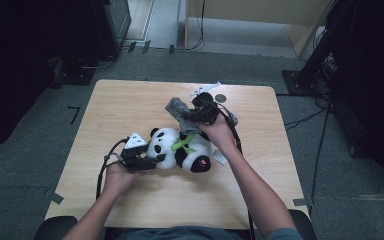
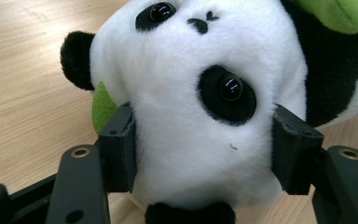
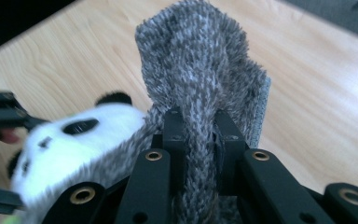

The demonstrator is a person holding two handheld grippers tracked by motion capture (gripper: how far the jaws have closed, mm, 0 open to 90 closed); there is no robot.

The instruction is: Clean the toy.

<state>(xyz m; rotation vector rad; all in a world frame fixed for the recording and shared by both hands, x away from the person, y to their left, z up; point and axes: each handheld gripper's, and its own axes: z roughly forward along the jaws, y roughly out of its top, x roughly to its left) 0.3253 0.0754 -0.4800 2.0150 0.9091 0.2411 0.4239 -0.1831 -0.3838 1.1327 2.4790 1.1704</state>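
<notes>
A black-and-white plush panda (image 1: pixel 182 150) with green patches lies on its side on the wooden table (image 1: pixel 130 100). My left gripper (image 1: pixel 152 161) is shut on the panda's head (image 2: pixel 200 102), one pad on each side of the face. A grey knitted scarf (image 1: pixel 180 112) runs up from the panda's neck. My right gripper (image 1: pixel 197 116) is shut on the scarf (image 3: pixel 200 93), holding a fold of it just above the table behind the panda (image 3: pixel 70 144).
A small round dark disc (image 1: pixel 221 98) lies on the table behind my right gripper, and a white tag (image 1: pixel 220 158) sits by the panda's foot. Grey carpet, black stands and cables surround the table.
</notes>
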